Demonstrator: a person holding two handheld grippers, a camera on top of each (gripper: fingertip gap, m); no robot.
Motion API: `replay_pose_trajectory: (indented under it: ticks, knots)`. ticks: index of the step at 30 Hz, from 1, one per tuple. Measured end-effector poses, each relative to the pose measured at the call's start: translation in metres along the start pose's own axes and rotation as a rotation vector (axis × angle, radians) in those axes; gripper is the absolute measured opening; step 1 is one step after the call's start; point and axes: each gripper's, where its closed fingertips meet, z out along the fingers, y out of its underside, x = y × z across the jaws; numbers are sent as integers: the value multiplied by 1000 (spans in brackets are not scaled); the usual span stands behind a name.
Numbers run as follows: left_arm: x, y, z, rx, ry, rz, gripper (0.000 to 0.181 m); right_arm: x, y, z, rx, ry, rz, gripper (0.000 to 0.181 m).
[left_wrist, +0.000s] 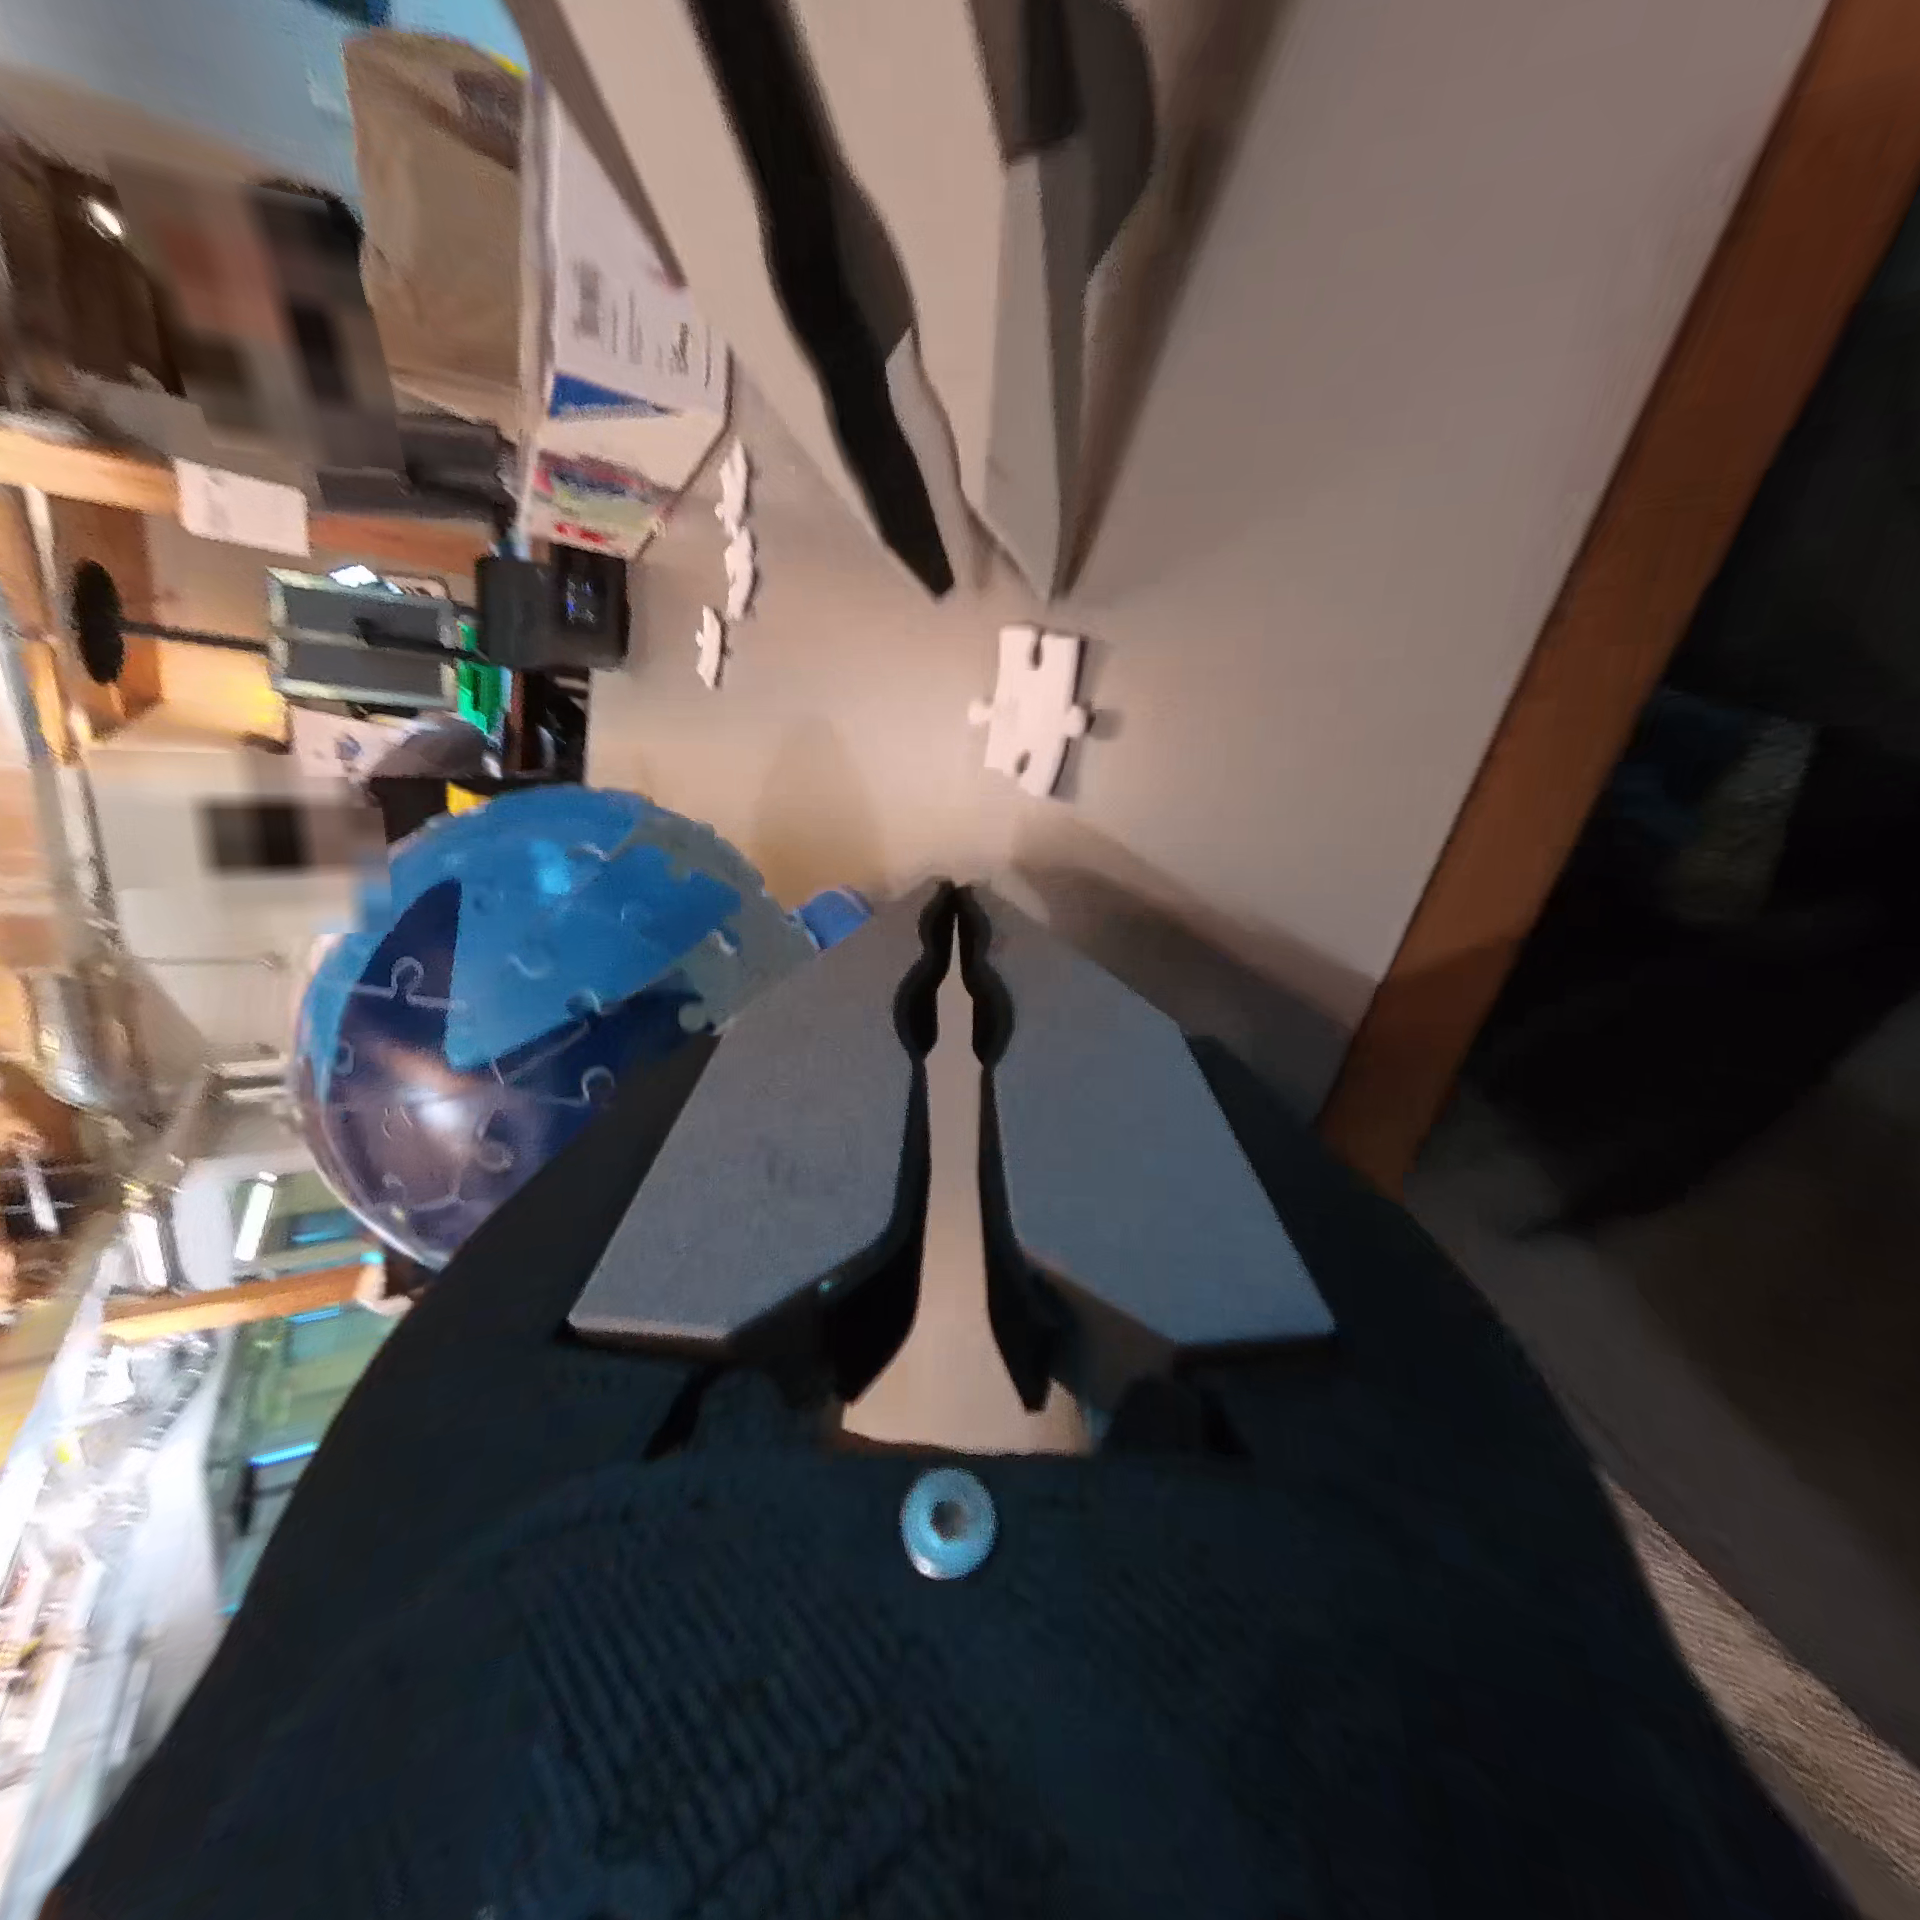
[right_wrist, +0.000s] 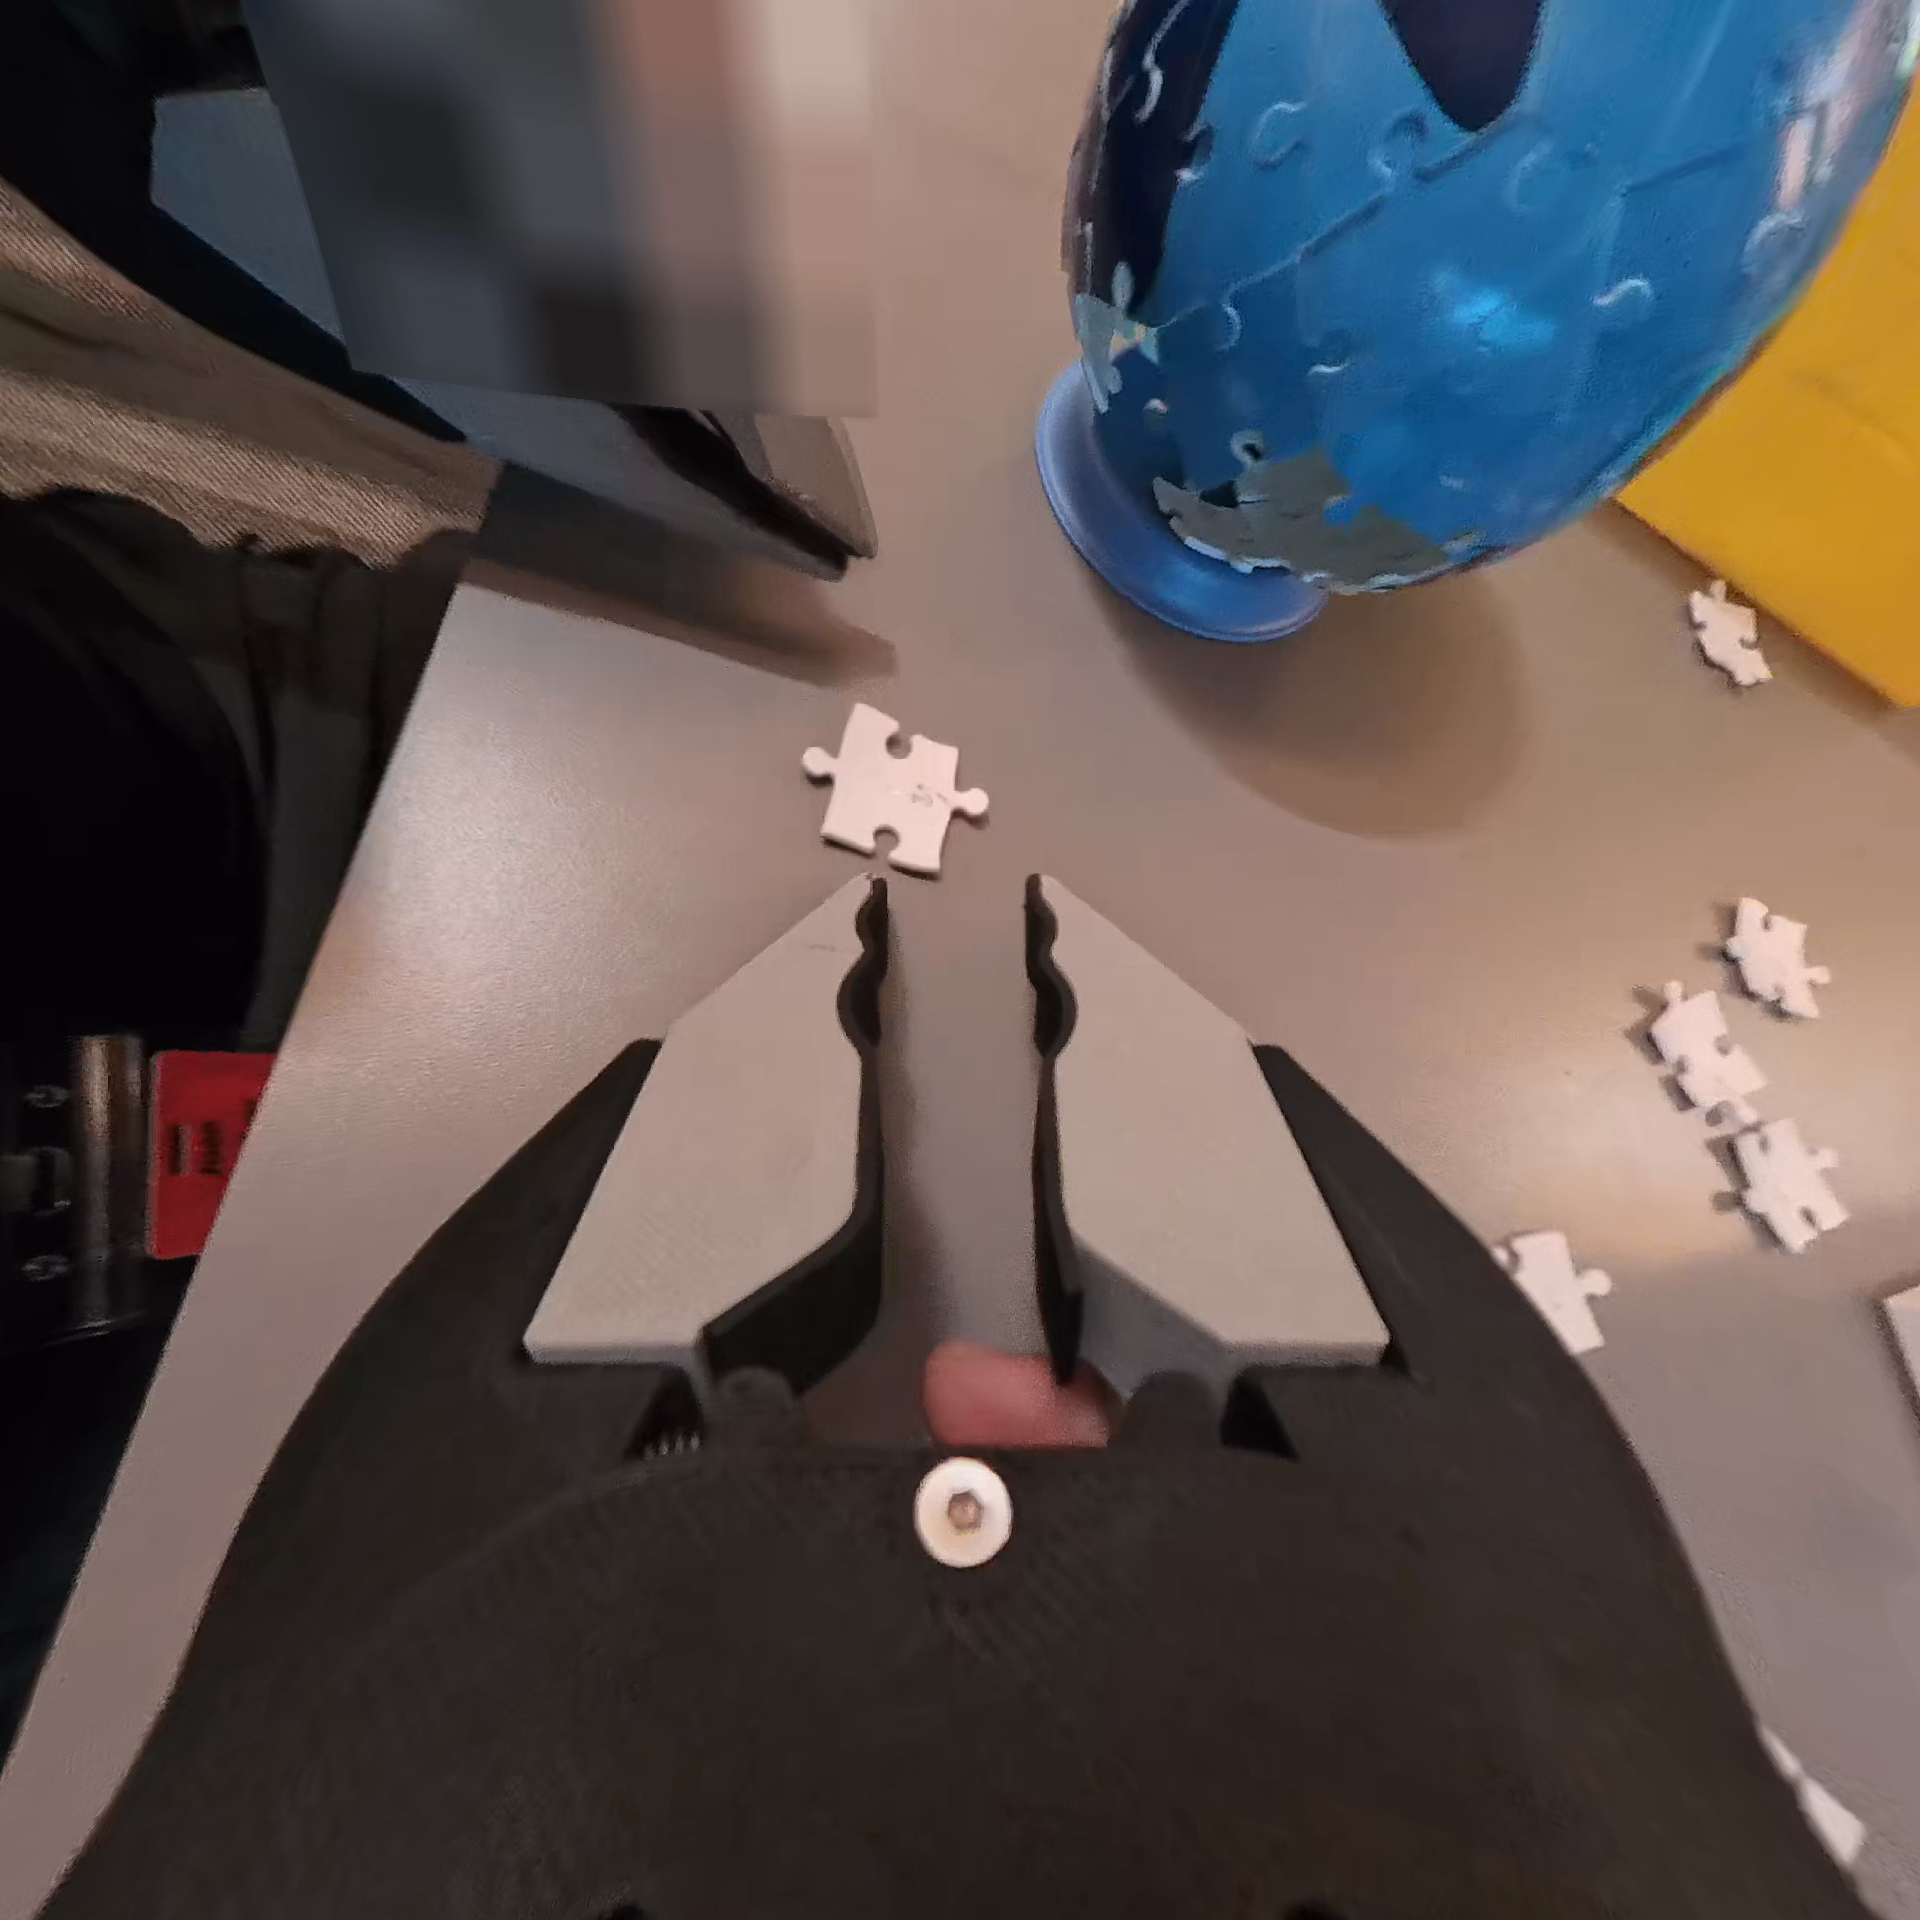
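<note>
Surface: grey table (right_wrist: 644, 665), wood-edged.
Left gripper (left_wrist: 954, 896): tips together, empty, beside blue puzzle globe (left_wrist: 520, 997).
Right gripper (right_wrist: 954, 891): jaws parted, empty, just short of white puzzle piece (right_wrist: 894, 792).
Room: blurred cluttered shelving (left_wrist: 156, 468) behind.

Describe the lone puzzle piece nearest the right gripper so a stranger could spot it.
Start at the blue puzzle globe standing on the grey table. Nearer the table's edge lies one white puzzle piece, just beyond the open right gripper. It lies alone; the other white pieces cluster far off.
</note>
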Motion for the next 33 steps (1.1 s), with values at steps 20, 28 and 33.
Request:
replay_pose_trajectory:
  ticks: [20,28,33]
  knots:
    - [18,-17,14,58,198,-209,0,-2,6,7,-35,-80,94,14]
    - [23,-23,8,82,214,-194,0,-9,1,9,-42,-90,105,14]
    - [14,-6,7,37,227,-253,6,1,0,15,-47,-84,136,16]
